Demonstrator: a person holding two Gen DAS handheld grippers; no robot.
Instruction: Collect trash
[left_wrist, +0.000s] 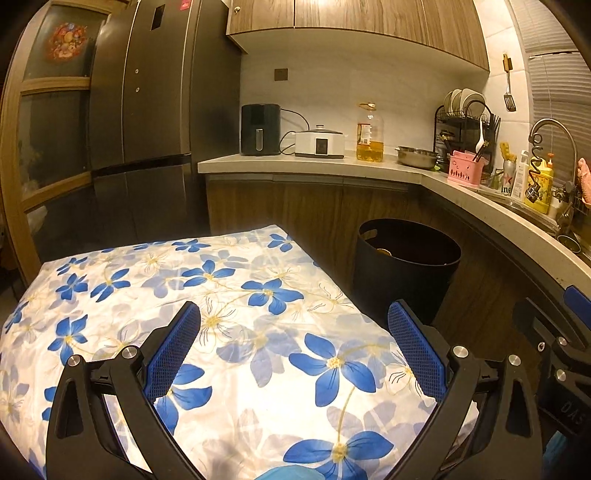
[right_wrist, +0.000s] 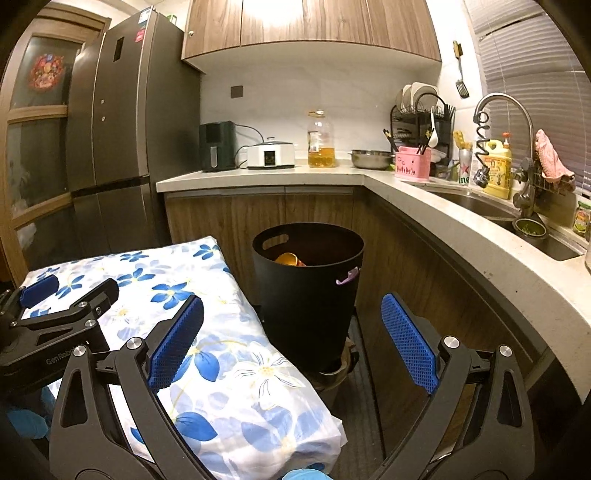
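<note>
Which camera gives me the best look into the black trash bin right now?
The right wrist view: the black trash bin stands near centre, its whole body visible, with something orange inside. The left wrist view shows the bin partly hidden behind the floral cloth.

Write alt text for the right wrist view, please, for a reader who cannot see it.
The open right gripper points at a black trash bin on a kitchen floor, with orange and purple scraps inside. A blue-flowered cloth covers a surface on the left, where the left gripper shows; a counter curves behind.
</note>
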